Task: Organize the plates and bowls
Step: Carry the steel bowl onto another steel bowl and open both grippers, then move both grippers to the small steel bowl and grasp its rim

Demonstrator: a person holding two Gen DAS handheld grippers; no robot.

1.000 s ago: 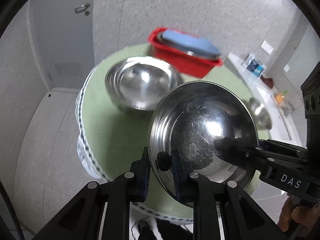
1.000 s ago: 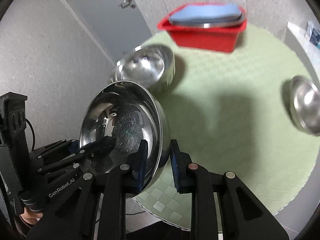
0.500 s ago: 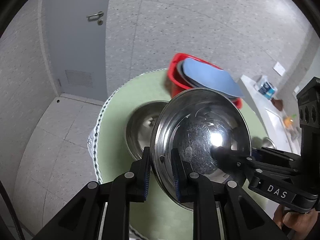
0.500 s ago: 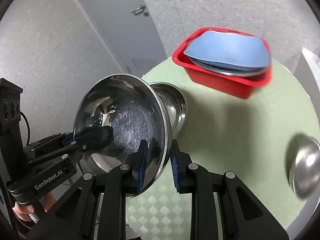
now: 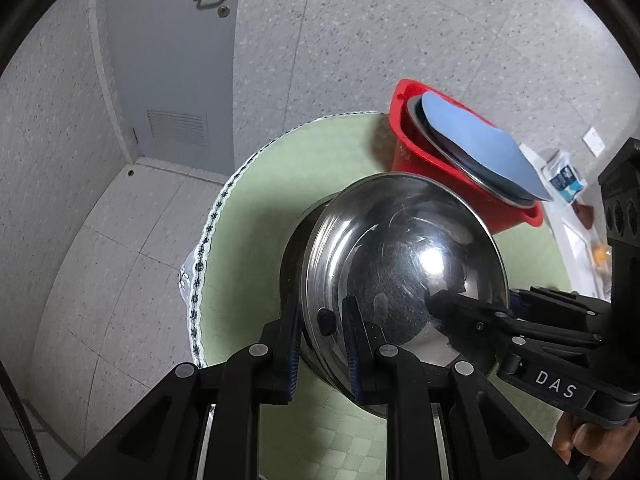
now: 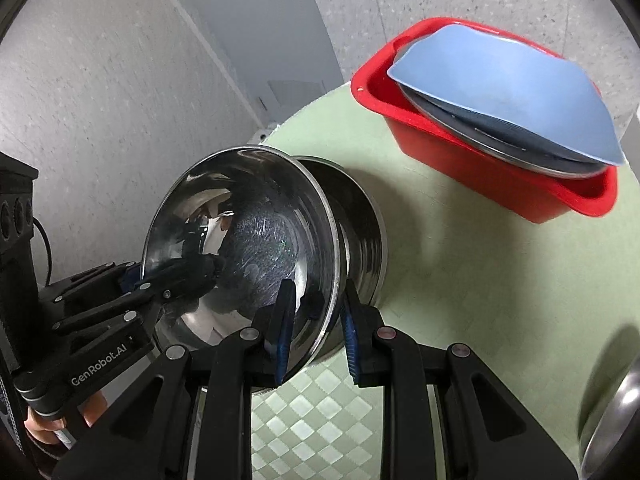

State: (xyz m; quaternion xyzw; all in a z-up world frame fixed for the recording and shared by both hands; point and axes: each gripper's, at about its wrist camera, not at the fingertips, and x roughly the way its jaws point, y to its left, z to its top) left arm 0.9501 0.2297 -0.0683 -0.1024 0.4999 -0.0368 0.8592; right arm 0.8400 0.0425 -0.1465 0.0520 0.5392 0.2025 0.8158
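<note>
Both tools angled steeply down: left tool (image 5: 320, 334) and right tool (image 6: 314, 320) each pinch opposite rims of one tilted steel bowl (image 5: 404, 276), held just above a second steel bowl (image 6: 360, 232) on the green tabletop (image 6: 460, 280). Second bowl mostly hidden behind it. Third bowl (image 6: 612, 420) cut off at the frame edge; red bin (image 6: 480, 168) holds plates under a blue one (image 6: 508, 92).

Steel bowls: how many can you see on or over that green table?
3. One bowl is held tilted by both grippers, a second bowl stands on the table right behind it, and a third sits at the right edge. More may be hidden.
</note>
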